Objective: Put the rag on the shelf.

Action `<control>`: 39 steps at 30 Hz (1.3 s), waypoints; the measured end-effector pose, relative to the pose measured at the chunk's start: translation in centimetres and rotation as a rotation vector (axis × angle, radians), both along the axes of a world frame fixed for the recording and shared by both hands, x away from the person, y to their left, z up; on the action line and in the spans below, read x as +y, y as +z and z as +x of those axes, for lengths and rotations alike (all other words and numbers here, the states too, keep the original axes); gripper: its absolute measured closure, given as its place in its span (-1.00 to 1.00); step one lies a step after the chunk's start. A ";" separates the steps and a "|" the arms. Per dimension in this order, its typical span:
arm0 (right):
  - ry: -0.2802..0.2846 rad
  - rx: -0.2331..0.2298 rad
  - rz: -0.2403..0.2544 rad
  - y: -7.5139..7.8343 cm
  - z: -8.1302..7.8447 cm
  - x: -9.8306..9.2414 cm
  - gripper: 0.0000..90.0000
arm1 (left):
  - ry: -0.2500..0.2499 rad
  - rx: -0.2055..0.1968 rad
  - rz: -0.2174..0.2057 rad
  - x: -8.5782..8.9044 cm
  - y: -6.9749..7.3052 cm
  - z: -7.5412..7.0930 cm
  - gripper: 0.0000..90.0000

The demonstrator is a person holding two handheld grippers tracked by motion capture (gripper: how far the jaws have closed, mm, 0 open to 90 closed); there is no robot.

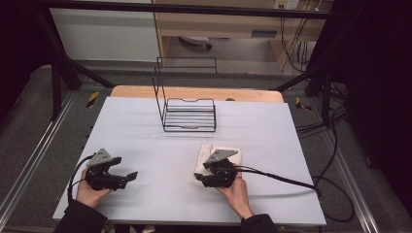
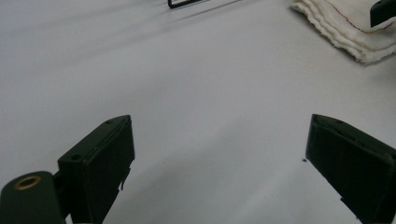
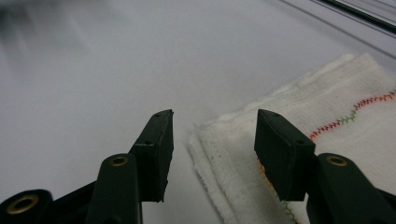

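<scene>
- Left gripper [image 1: 127,177]: near edge of table [image 1: 145,126], jaws spread wide, nothing between; bare surface ahead.
- Right gripper [image 3: 214,135]: half-closed, unclamped, astride corner of folded white cloth [image 3: 327,116] (stitched in red and green).
- Wire rack [image 1: 189,114]: far centre, well apart, nothing inside.

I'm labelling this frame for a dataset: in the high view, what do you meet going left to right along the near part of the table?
Left gripper → right gripper, at the folded white cloth → black cable trailing toward the table's right edge.
</scene>
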State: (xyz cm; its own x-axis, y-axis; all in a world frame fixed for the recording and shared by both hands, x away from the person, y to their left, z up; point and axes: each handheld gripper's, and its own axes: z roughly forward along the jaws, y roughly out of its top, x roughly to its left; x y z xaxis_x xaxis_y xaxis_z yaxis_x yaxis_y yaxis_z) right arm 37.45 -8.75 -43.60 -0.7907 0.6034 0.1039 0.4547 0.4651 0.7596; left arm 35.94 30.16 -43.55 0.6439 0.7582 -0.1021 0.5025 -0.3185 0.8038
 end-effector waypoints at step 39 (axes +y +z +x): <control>0.038 -0.107 -0.192 0.0 -0.9 2.2 0.81 | 0.001 0.007 -0.002 -0.1 -0.1 0.0 -0.81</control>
